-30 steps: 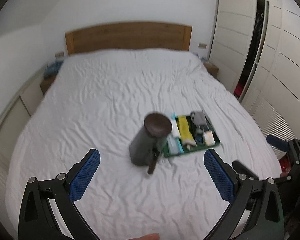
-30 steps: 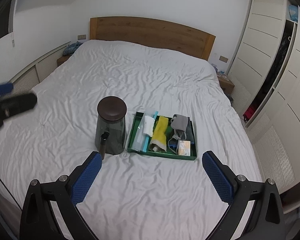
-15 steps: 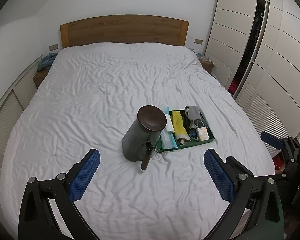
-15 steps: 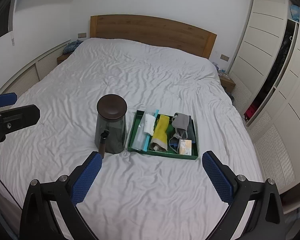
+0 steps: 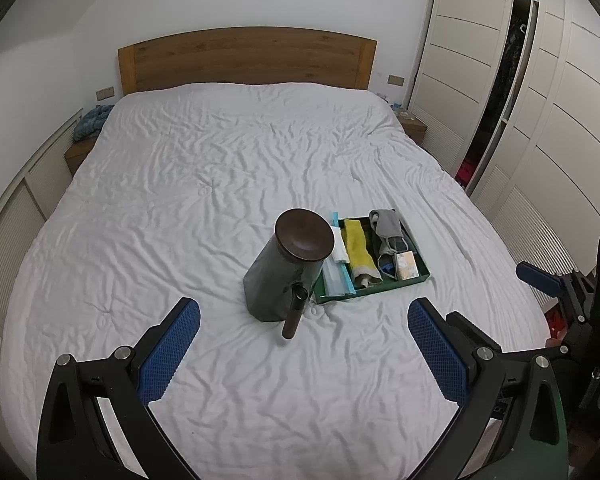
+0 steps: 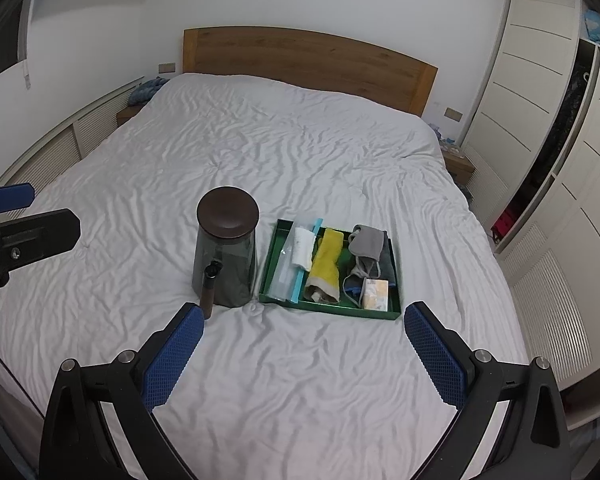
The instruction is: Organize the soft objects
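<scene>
I held both grippers above the near part of the bed (image 5: 220,184), neither touching anything. The left gripper (image 5: 304,344) had its fingers spread wide and empty; the right gripper (image 6: 304,344) likewise stood fully open with nothing between its pads.

The green tray (image 6: 396,280) lay ahead of the right gripper's fingers, slightly toward its right finger, well apart from both tips. The dark canister (image 6: 226,256), lid on, stood ahead of the right gripper's left finger, just beside the tray; its handle pointed back toward the fingers. From the left gripper, the canister sat ahead between the fingers, with the tray beyond it toward the right finger.

I judged the wide stance to be an approach posture: open jaws keep either item reachable.

In the tray, the soft items lay side by side, long axes running away from the fingers: a yellow cloth (image 6: 327,264), a grey cloth (image 6: 368,246), a white roll (image 6: 303,250) and a clear pouch (image 6: 286,270). A small box (image 6: 375,294) occupied the near right corner.
</scene>
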A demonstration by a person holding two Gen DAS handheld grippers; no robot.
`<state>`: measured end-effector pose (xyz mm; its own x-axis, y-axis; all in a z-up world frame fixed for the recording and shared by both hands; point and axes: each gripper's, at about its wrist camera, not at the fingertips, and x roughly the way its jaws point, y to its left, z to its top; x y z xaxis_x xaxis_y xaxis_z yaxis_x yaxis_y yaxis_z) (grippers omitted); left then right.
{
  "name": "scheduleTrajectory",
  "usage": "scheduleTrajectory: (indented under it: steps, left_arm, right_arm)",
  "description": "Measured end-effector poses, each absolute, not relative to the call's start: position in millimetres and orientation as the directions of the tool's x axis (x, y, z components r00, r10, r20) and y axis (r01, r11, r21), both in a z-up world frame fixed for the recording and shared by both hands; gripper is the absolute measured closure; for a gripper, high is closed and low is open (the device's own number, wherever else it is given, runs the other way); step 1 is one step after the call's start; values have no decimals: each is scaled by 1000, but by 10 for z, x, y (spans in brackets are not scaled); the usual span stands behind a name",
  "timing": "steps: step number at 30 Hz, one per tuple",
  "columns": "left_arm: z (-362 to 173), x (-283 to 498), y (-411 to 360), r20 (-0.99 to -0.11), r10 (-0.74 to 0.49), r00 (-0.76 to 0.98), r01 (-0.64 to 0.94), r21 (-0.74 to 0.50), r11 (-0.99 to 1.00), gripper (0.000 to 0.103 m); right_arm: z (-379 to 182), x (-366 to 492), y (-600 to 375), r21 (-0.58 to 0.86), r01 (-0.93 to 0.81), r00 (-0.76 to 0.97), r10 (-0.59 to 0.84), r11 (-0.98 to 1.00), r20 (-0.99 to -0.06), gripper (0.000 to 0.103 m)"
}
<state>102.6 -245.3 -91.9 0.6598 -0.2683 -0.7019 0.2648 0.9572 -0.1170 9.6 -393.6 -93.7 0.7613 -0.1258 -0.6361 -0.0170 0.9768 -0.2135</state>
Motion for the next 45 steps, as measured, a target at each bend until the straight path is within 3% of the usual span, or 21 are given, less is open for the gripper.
scheduleTrajectory:
  steps: [45]
  left_arm:
    - [-1126, 915, -2448, -755, -263, 601, 282, -107, 953, 1]
  right_arm:
    - [-953, 90, -3915, -213, -26, 747, -122, 977, -653, 1]
